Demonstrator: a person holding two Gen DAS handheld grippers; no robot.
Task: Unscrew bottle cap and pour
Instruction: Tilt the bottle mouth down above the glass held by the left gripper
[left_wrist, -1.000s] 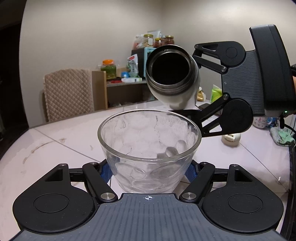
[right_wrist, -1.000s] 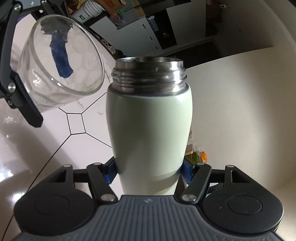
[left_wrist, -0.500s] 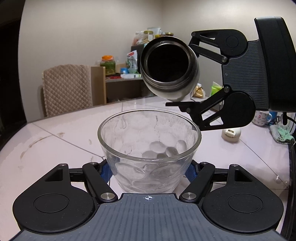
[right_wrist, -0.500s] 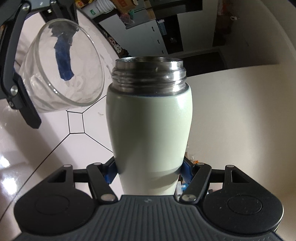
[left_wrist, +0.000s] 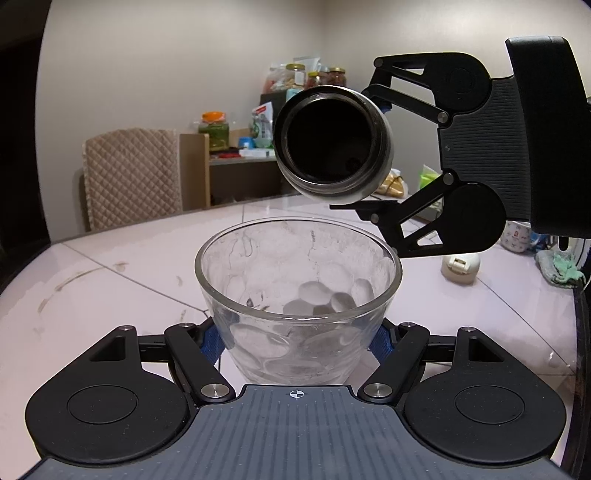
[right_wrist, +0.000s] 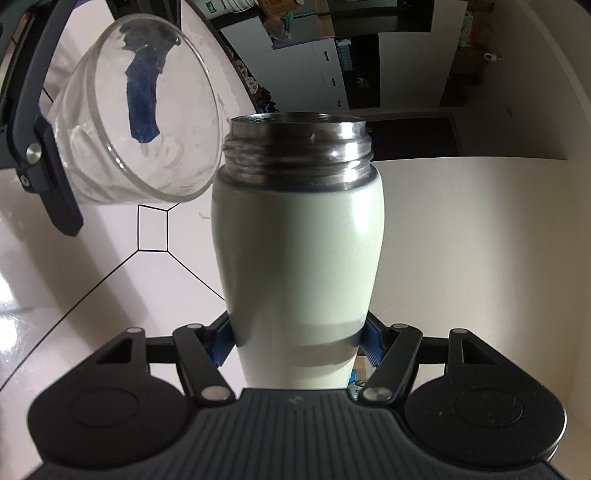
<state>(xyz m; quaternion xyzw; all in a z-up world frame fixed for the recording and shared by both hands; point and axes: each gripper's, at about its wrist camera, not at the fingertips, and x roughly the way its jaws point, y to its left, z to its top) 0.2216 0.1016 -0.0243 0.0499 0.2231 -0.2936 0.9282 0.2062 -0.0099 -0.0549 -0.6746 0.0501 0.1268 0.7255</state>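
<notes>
Bottle (right_wrist: 299, 258) between right gripper (right_wrist: 297, 343) pads, tilted above glass (left_wrist: 297, 291)

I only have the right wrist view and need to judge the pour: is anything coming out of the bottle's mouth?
Observer: No. In the left wrist view the bottle mouth faces the camera, dark inside, with no stream at its lip.
Operator: Is the mouth over the glass?
Observer: It sits above the far side of the glass rim, apart from it.
Operator: Where's the cap?
Observer: A small white object, maybe the cap, lies on the table to the right of the glass.
</notes>
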